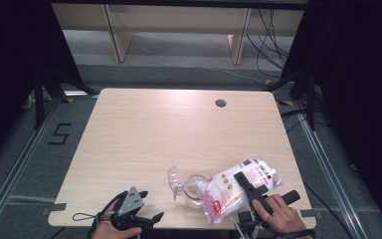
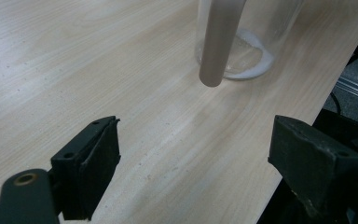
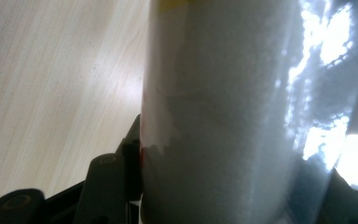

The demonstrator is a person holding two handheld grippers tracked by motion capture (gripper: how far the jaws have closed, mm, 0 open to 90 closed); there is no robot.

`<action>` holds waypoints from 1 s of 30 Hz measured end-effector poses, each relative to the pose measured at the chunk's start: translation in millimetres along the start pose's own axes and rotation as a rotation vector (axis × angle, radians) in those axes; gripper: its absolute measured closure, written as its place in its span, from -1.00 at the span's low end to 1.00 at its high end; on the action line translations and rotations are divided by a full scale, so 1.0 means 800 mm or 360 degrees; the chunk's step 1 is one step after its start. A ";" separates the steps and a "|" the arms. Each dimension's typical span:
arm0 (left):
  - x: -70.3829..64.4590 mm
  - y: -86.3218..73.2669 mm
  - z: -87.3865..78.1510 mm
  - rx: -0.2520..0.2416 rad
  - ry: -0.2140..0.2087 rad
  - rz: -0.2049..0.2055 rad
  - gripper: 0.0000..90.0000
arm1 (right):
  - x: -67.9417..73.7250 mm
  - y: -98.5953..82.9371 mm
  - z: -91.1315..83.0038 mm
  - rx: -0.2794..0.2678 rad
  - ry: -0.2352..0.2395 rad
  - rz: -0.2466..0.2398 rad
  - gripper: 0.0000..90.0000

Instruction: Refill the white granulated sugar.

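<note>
A clear plastic bag of white granules with pink and red printing (image 1: pixel 236 189) is clamped between the jaws of the right gripper (image 1: pixel 251 191) near the front right edge of the light wooden tabletop (image 1: pixel 154 134). The bag tilts with its lower end over the mouth of a clear glass jar (image 1: pixel 195 191), which stands on the tabletop with a thin layer of white grains in its bottom. A clear lid (image 1: pixel 175 180) leans beside the jar. The left gripper (image 1: pixel 142 209) rests at the front edge, jaws apart and empty.
</note>
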State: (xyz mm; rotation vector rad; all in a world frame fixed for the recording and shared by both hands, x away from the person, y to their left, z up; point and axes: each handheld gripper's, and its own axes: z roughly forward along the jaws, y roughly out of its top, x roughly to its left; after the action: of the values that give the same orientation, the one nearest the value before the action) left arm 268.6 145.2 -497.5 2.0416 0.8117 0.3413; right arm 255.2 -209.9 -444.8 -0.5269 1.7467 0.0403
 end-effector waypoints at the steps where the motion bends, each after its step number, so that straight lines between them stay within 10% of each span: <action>1: 0.001 0.000 -0.001 0.0014 0.0002 0.0008 -0.65 | 0.001 0.000 0.000 0.0009 0.0003 0.0011 0.13; 30: 0.000 0.000 0.000 0.0000 -0.0007 0.0000 -0.65 | -0.010 0.001 0.002 0.0005 -0.0018 -0.0172 0.14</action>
State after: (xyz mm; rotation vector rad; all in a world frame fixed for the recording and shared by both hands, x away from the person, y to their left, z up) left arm 268.5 144.7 -497.7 2.0419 0.8090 0.3365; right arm 257.9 -206.3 -437.7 -0.6173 1.7047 -0.0357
